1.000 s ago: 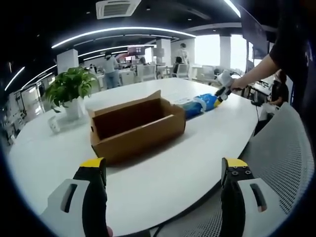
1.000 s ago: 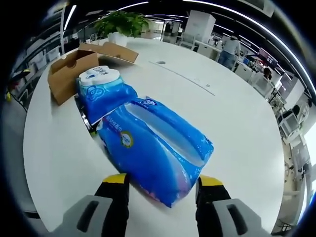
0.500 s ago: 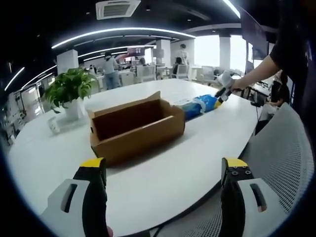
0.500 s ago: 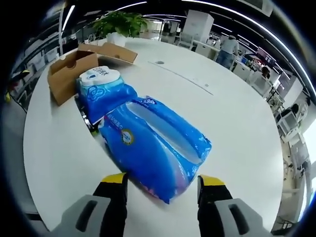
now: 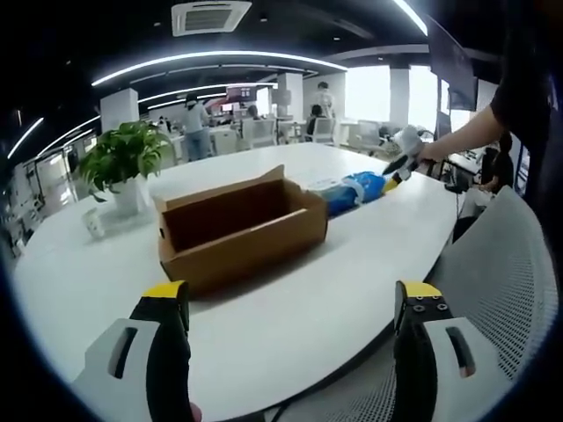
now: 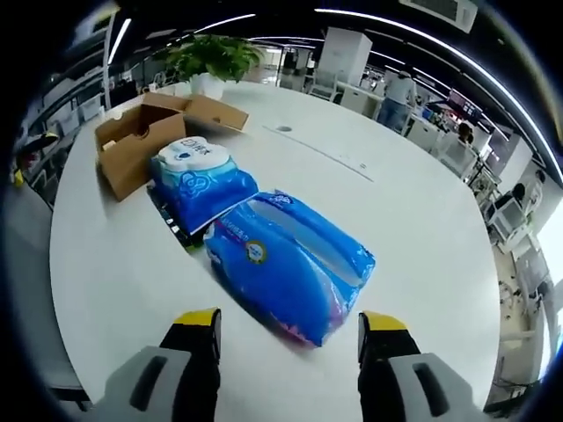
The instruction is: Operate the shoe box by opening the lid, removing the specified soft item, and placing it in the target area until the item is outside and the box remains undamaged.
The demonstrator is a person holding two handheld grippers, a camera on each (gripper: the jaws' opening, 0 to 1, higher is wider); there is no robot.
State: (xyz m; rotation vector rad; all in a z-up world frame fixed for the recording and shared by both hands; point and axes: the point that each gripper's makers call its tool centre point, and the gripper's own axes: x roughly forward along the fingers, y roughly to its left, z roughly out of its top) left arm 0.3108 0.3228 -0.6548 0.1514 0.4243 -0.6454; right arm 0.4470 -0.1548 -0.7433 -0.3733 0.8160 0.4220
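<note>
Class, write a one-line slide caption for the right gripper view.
Open tongs hover before a blue tissue pack lying on the white table, cardboard box open beyond.

Box (image 5: 237,230): plain brown cardboard, matt, raw corrugated edges.
Tissue pack (image 6: 290,264): glossy blue plastic film, crinkled, catching highlights.
Roll pack (image 6: 198,180): same shiny printed film.
Table (image 6: 413,229): smooth white, satin sheen.
Chair (image 5: 493,290): pale perforated mesh.
</note>
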